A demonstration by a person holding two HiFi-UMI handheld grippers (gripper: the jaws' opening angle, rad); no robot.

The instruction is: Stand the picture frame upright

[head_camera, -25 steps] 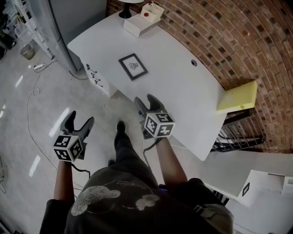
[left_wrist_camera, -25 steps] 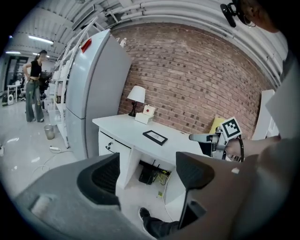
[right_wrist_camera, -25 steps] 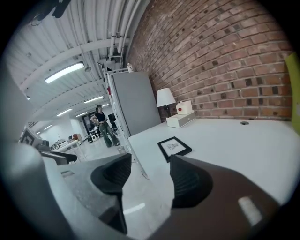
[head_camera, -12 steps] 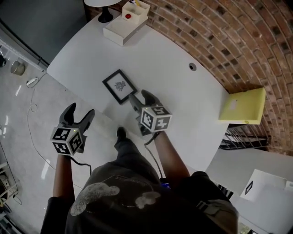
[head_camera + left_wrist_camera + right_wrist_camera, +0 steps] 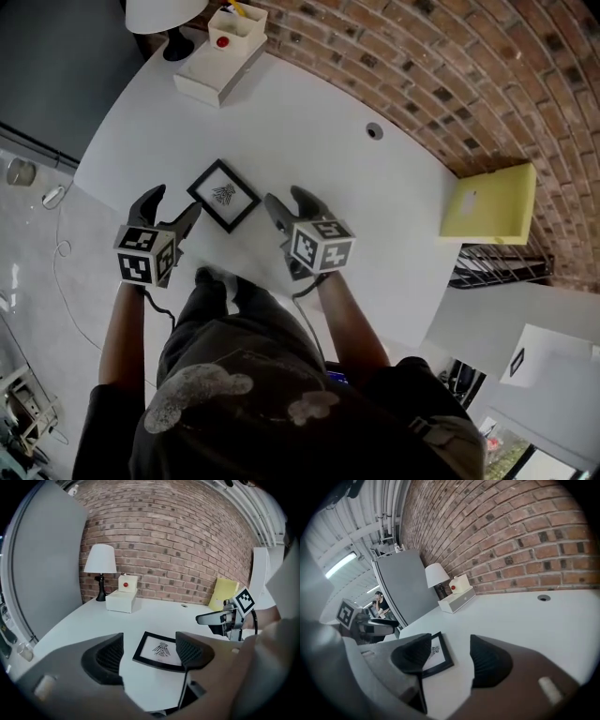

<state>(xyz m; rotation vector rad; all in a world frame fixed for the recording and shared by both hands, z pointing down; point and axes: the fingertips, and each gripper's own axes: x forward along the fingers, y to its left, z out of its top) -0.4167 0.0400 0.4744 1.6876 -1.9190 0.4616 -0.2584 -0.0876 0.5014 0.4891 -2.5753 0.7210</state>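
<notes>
At the centre-left of the head view, the picture frame (image 5: 223,195) lies flat on the white desk (image 5: 375,206), face up, close to the desk's near edge and turned corner-on to me. It is black-rimmed with a small dark print on white.

Left gripper (image 5: 175,202): I hold it just left of the frame, my forearm rising straight from the lower left of the frame, marker cube facing up. Its jaws are spread wide. The left gripper view shows the frame lying beyond and between the pads, with nothing pinched. The inner jaw tip sits very near the frame's left corner; whether it touches cannot be told.

Right gripper (image 5: 289,199): I hold it just right of the frame, my forearm angling up and leftward from lower centre. Its jaws are likewise spread and hold nothing; its own view places the frame to the left of the left pad, flat on the desk.

At the upper left of the head view, a lamp (image 5: 164,14) and a white box (image 5: 217,58) stand on the desk's far end.
</notes>
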